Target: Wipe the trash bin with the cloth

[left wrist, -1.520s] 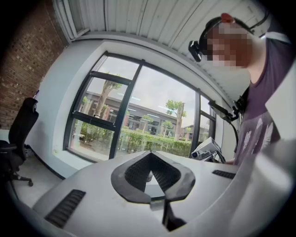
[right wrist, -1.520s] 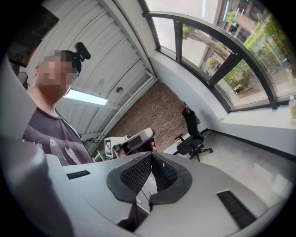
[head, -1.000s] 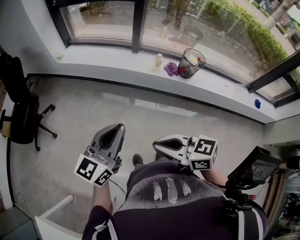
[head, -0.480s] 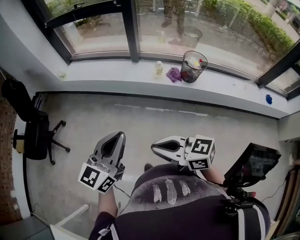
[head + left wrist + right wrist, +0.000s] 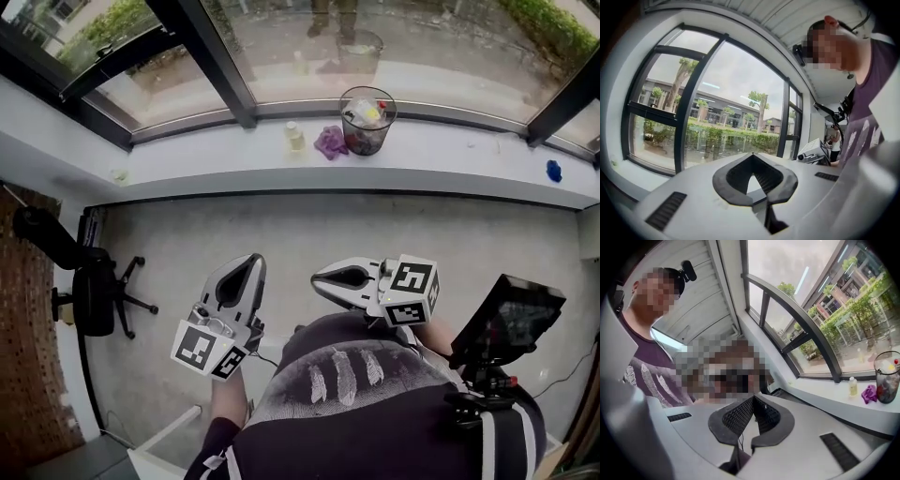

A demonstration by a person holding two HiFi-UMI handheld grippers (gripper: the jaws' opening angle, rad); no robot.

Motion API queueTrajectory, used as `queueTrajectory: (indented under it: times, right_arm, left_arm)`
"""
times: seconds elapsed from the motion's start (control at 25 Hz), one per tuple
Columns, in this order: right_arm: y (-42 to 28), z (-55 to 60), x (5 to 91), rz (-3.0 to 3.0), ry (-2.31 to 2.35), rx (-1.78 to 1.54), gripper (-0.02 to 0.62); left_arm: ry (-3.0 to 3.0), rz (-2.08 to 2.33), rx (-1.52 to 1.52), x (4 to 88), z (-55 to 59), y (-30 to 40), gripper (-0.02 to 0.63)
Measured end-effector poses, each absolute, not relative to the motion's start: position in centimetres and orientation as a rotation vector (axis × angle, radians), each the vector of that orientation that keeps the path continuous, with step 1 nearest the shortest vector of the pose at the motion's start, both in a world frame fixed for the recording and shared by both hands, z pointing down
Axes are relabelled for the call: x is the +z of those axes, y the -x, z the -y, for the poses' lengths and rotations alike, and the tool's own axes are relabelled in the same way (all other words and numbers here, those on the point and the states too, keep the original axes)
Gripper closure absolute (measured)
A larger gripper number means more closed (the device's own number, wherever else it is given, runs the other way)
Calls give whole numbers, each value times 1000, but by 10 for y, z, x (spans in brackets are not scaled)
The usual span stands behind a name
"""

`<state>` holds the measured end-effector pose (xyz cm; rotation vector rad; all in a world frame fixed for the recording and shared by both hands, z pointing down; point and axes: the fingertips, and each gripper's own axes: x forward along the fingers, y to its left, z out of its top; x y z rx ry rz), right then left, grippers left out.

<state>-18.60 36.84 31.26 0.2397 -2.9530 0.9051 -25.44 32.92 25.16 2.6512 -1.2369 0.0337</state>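
Note:
A dark mesh trash bin (image 5: 367, 120) with rubbish inside stands on the white window sill (image 5: 450, 164), far ahead of me. A crumpled purple cloth (image 5: 330, 142) lies against its left side. The right gripper view shows the same bin (image 5: 887, 383) and cloth (image 5: 869, 393) at its right edge. My left gripper (image 5: 250, 261) is held at waist height, shut and empty, its tip toward the window. My right gripper (image 5: 319, 277) is also shut and empty, with its tip turned to the left. In their own views the left gripper (image 5: 751, 155) and right gripper (image 5: 753, 398) have their jaws together.
A small pale bottle (image 5: 294, 137) stands on the sill left of the cloth. A blue object (image 5: 554, 171) lies at the sill's right end. A black office chair (image 5: 89, 286) is at the left on the grey floor (image 5: 281, 234). A tripod-mounted device (image 5: 506, 323) is at my right.
The view has swung toward the sill; bin, cloth and bottle now sit nearer the top centre. Both grippers stay shut at waist height. The chair has slid lower left.

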Motion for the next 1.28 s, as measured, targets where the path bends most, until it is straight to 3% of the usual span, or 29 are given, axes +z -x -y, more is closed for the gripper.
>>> queueTrajectory:
  times: [0.4,0.8,1.04,1.28]
  right_arm:
    - [57,-317,326,2989,-537,967,595]
    - [7,-289,341,2953,-737,973,595]
    - [-3,-243,347,2900,-847,963,595]
    - [38,-192,351,2816,-798,847,595]
  left_arm:
    - [-2794,1059,126,251,-276,132,612]
    - [-2848,830,94,259,-224,67,612]
    - [-2820,707,-70,252,-181,68,612]
    - [-2802,729,-74,267,-128,107,612]
